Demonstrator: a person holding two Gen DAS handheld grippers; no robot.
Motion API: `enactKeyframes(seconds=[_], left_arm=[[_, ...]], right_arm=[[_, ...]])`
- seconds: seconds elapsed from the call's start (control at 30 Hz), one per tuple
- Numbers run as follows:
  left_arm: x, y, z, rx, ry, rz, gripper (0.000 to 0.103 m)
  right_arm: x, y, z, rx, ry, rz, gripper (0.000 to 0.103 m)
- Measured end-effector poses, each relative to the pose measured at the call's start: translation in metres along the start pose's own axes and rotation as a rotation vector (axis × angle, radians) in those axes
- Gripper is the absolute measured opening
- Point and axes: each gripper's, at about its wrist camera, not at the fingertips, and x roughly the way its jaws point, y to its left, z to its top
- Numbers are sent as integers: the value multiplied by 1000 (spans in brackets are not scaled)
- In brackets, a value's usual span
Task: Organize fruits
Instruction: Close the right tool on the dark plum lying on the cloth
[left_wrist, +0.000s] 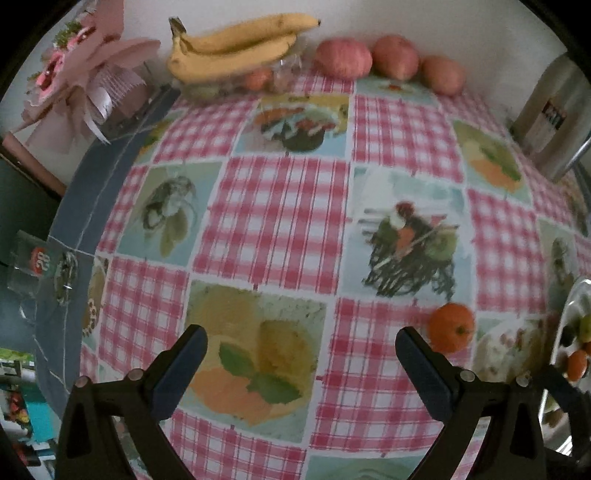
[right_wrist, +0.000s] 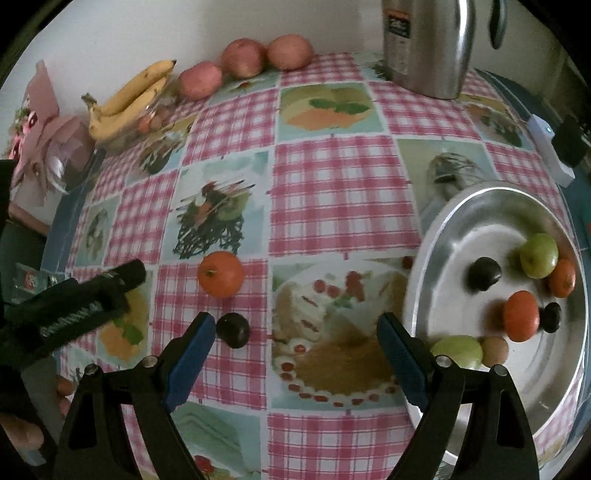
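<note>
A tangerine (right_wrist: 220, 274) and a dark plum (right_wrist: 233, 329) lie loose on the checked tablecloth. My right gripper (right_wrist: 296, 328) hangs open above the cloth, its left finger just beside the plum, nothing between the jaws. The silver tray (right_wrist: 436, 236) at the right holds two green fruits, two tangerines, two dark plums and a small brown fruit. My left gripper (left_wrist: 301, 341) is open over bare cloth, with the same tangerine (left_wrist: 451, 327) just right of its right finger. It shows as a black tool (right_wrist: 74, 302) at the left of the right wrist view.
Bananas (left_wrist: 236, 46) rest on a clear bowl at the back by the wall, with three apples (left_wrist: 343, 58) to their right. A steel kettle (right_wrist: 428, 44) stands at the back right. A pink bouquet (left_wrist: 85, 70) sits at the back left corner, near the table's edge.
</note>
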Motion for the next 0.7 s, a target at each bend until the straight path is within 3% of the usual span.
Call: enactKeyframes(seconds=[0.23,0.7], left_arm=[[24,9,-7,-6,69,6,103],[37,39,-10,-11,93,46,103]], right_arm=[[18,18,-2,-48,41,-16,89],[52,49,-7,-133,98,-96,90]])
